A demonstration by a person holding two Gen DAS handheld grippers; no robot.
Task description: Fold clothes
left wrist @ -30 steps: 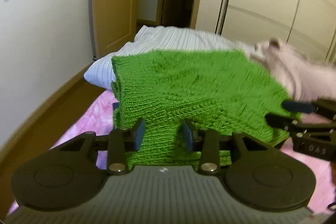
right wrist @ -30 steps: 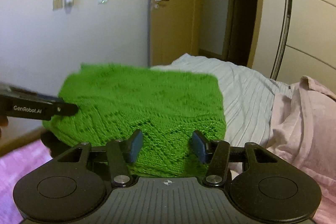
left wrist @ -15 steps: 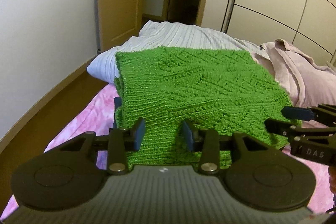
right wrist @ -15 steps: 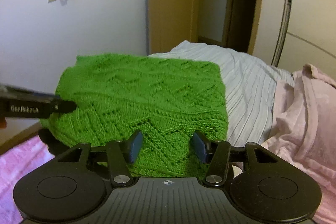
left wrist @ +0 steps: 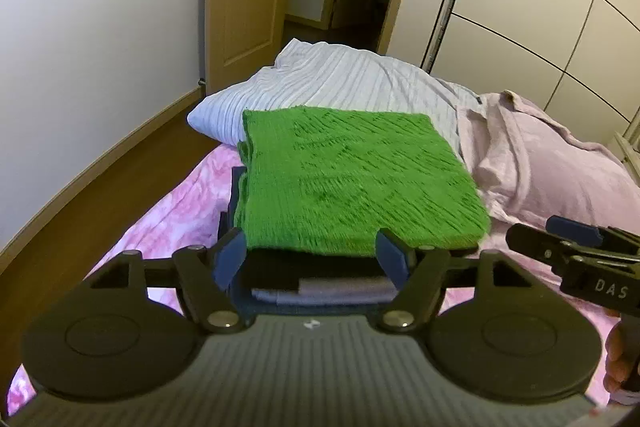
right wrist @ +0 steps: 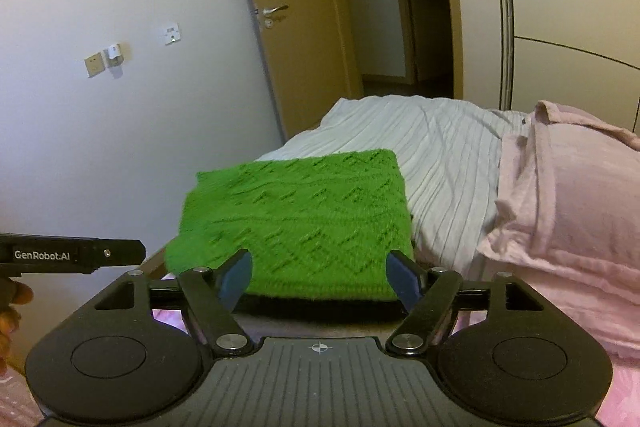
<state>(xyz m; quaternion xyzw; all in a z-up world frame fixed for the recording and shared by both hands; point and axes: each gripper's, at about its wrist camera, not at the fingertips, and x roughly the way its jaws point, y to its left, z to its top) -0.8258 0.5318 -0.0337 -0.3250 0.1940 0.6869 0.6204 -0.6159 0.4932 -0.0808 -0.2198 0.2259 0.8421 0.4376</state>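
Left wrist view: the bed's pink patterned cover (left wrist: 176,211) fills the lower left, with a pale striped pillow (left wrist: 340,83) at its far end and a loose pink garment (left wrist: 560,163) heaped on the right; on the bed, folded into a flat rectangle, lies the green knitted sweater (left wrist: 356,183), resting on top of darker folded clothes (left wrist: 320,291) whose blue and grey edges show beneath its near hem; its far edge overlaps the pillow, and its right edge lies just beside the pink garment; the left gripper (left wrist: 312,257) hangs just short of the sweater's near hem, its jaws opening and already wide, with the blue pads clear of the knit on either side; nothing is held; the right gripper (left wrist: 560,239) enters at the right edge, near the sweater's right corner.

In the right wrist view the same sweater (right wrist: 300,219) sits square ahead, pillow (right wrist: 440,155) behind it and pink garment (right wrist: 568,211) to its right; the right gripper's (right wrist: 320,275) jaws are opening too, spread wide at the near hem, with neither pad pressing the cloth; the left gripper's side (right wrist: 72,255) shows at the left edge, apart from the sweater.
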